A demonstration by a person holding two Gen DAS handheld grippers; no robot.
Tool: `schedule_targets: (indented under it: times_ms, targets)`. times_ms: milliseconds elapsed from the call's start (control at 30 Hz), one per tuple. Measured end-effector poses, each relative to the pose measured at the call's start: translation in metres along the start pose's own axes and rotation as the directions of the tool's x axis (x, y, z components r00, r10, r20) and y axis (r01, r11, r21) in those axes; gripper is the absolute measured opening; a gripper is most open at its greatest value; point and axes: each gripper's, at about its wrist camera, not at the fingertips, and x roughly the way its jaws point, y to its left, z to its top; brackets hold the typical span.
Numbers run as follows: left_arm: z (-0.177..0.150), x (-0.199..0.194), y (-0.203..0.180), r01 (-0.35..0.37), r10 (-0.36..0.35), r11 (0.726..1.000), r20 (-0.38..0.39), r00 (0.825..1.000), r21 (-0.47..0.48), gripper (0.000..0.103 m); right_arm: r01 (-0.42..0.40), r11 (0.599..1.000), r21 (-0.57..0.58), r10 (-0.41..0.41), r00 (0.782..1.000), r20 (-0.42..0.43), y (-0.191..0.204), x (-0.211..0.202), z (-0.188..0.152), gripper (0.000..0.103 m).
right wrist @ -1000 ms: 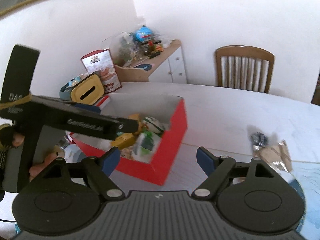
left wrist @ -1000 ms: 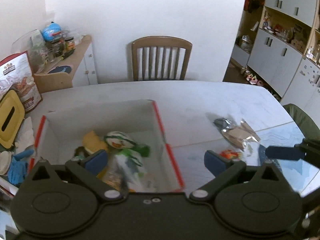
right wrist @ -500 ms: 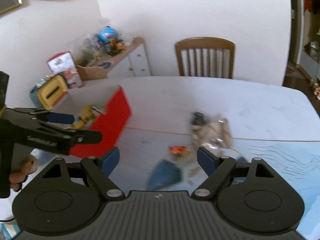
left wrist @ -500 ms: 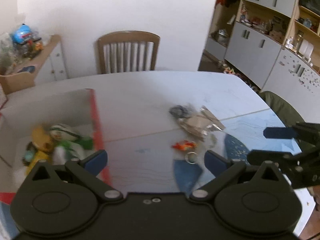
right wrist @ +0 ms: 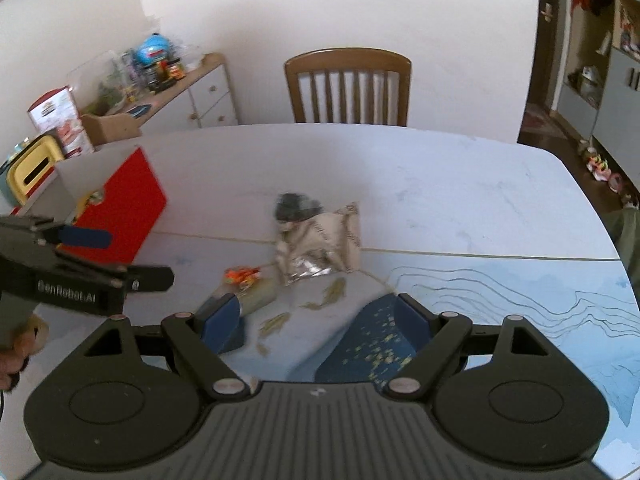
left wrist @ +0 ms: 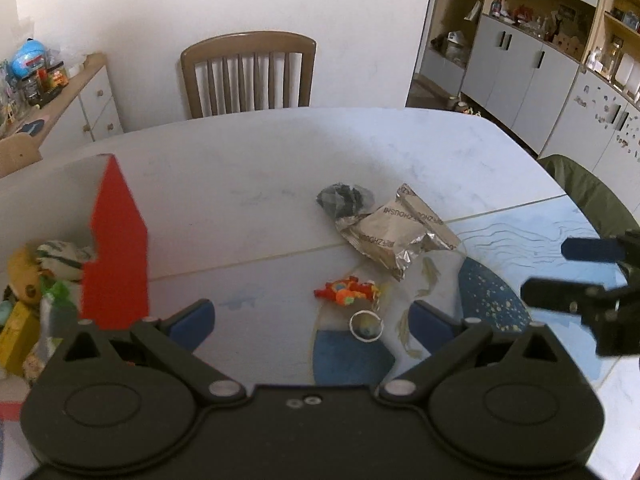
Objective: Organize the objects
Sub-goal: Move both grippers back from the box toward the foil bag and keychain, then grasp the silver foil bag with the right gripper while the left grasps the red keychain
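A silver snack packet (left wrist: 394,232) (right wrist: 320,246) lies mid-table with a dark crumpled wrapper (left wrist: 345,199) (right wrist: 294,205) behind it. In front of them lies a small orange keychain toy (left wrist: 347,290) (right wrist: 241,275) with a metal ring (left wrist: 365,326). The red box (left wrist: 114,248) (right wrist: 124,208), holding several toys, stands at the left. My left gripper (left wrist: 310,324) hovers open over the table just before the toy, nothing between its pads. My right gripper (right wrist: 318,318) is open too, low over the blue patterned mat, with the packet beyond it.
A wooden chair (left wrist: 246,74) stands at the table's far side. A sideboard with jars (right wrist: 160,80) is at the left wall, and a yellow tissue box (right wrist: 30,168) sits by the red box. Grey cupboards (left wrist: 532,76) line the right. A hand (right wrist: 16,348) holds the left gripper.
Both grippers have swung rightward from the red box and sunk towards the packet and toy on the table. Their jaws stayed open.
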Motion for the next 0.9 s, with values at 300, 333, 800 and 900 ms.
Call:
schedule_targets:
  times_ms: [300,333,800,900]
  targets:
    - [0.007,0.041,-0.015,-0.024,0.025,0.999,-0.028,0.999,0.032,0.102,-0.019,0.999,0.031,0.02,0.999,-0.032,-0.028,0.045,0.017,0.085]
    - [0.008,0.045,-0.016,-0.025,0.026,0.999,-0.033,0.999,0.032,0.102,-0.022,0.999,0.032,0.023,0.999,-0.037,-0.029,0.05,0.019,0.085]
    - [0.01,0.086,-0.006,0.04,-0.044,0.998,-0.107,0.993,-0.039,0.09,-0.066,0.997,0.044,0.071,0.992,-0.106,-0.029,0.122,0.036,0.085]
    - [0.012,0.09,-0.004,0.058,-0.064,0.997,-0.112,0.992,-0.057,0.085,-0.073,0.996,0.05,0.079,0.99,-0.114,-0.028,0.132,0.038,0.085]
